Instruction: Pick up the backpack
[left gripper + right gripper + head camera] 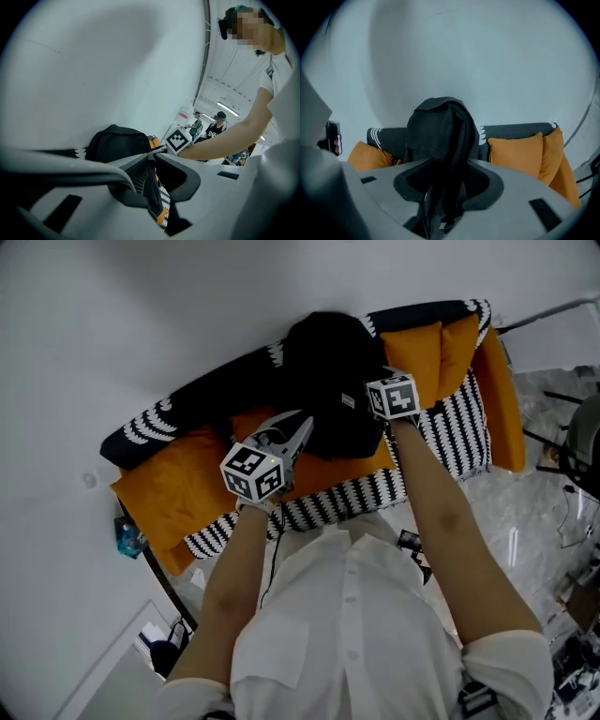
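A black backpack (328, 381) stands upright on a black-and-white sofa (450, 432), leaning on the backrest. In the head view my left gripper (305, 425) points at its lower left edge. The left gripper view shows the left gripper (151, 151) shut, tips meeting; a dark strip lies behind them and I cannot tell what it is. The backpack (117, 140) rises beyond. My right gripper (450, 161) reaches the bag from the right, its marker cube (392, 397) beside the bag. Its jaws stand apart, with a dark hanging strap (443, 197) of the backpack (438, 126) between them and room left beside the strap.
Orange cushions (178, 488) (441, 348) flank the bag, and a white wall rises behind the sofa. Clutter, cables and a chair (581, 446) stand on the floor at the right. A small blue item (127, 538) lies left of the sofa. Two people (208, 126) stand far off.
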